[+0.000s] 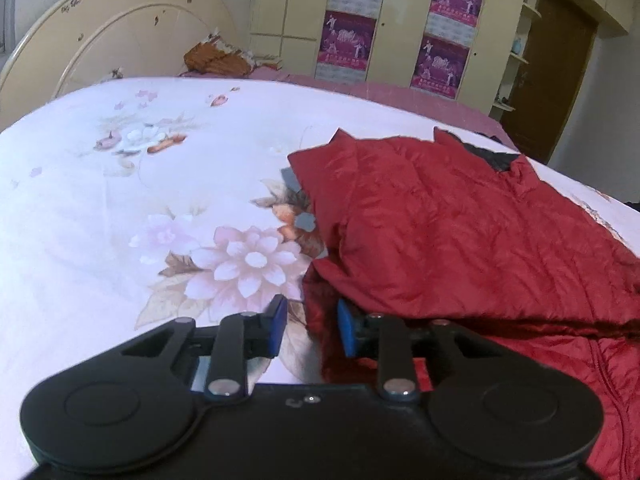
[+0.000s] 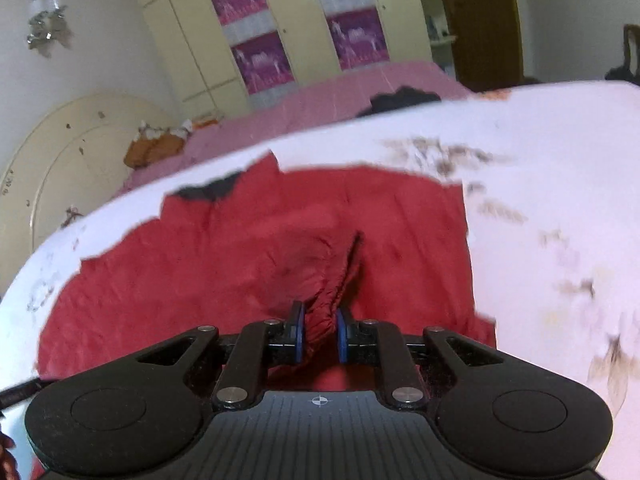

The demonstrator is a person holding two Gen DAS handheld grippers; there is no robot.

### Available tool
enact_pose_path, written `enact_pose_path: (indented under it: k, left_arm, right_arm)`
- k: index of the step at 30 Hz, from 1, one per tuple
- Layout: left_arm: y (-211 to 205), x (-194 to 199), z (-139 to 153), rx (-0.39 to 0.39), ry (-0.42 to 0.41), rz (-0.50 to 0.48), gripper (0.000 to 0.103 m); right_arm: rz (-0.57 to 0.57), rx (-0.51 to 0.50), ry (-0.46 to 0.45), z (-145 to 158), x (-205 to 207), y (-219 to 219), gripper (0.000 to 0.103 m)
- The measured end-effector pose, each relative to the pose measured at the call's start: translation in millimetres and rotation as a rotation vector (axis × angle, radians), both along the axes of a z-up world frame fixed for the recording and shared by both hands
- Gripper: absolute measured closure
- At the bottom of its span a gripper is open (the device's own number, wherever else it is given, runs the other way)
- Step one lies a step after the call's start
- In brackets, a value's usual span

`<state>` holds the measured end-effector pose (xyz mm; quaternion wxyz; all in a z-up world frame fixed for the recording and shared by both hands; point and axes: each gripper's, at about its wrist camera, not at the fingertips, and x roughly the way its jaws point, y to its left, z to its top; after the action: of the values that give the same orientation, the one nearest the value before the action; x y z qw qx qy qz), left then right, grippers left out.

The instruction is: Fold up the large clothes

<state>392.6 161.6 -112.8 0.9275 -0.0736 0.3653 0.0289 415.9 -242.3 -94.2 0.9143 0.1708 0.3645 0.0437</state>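
A red quilted jacket (image 1: 452,232) with a dark lining at its collar lies on the white floral bedspread (image 1: 120,208). In the left wrist view my left gripper (image 1: 310,330) is open, its blue pads astride the jacket's near left edge, with a fold of red fabric between them. In the right wrist view my right gripper (image 2: 320,330) is shut on a bunched fold of the jacket (image 2: 224,256), which is pulled up into a ridge in front of the pads.
A cream headboard (image 1: 104,36) stands at the bed's far end. An orange cloth (image 1: 216,58) lies on the pink sheet (image 1: 360,88) beyond the bedspread. Cream wardrobes with purple posters (image 1: 348,40) and a brown door (image 1: 556,80) stand behind the bed.
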Motion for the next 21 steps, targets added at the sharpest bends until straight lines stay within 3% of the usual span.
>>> enact_pose_path:
  k: [3,5,9,12,15,21]
  left_arm:
    - [-6.0,-3.8,7.9,0.057,-0.059,-0.033,0.077]
    - [-10.2,0.7,8.1,0.08,-0.05,-0.065,0.075]
    - [-11.0,10.5,3.3,0.065,-0.048,-0.081,0.075]
    - [0.6,13.2,-2.7,-0.012,-0.024,-0.021,0.077]
    - [9.4,7.5,-4.8,-0.009,-0.026,0.013,0.077]
    - [22.9,-2.2,1.4,-0.027,-0.022,0.025,0.073]
  right_arm:
    - [-0.025,0.002,-0.022,-1.9,-7.8,-0.6,0.088]
    - [-0.055,-0.002,-0.052,4.1,-9.9,-3.7,0.088]
    - [-0.058,0.001,-0.052,10.1,1.8,-11.0,0.088]
    - [-0.015,-0.023,0.005,7.1,9.6,-7.8,0.088]
    - [0.009,-0.008,-0.033,15.0,0.4,-4.6,0.088]
    - [0.025,0.004,0.035,-8.5,2.0,7.1,0.087]
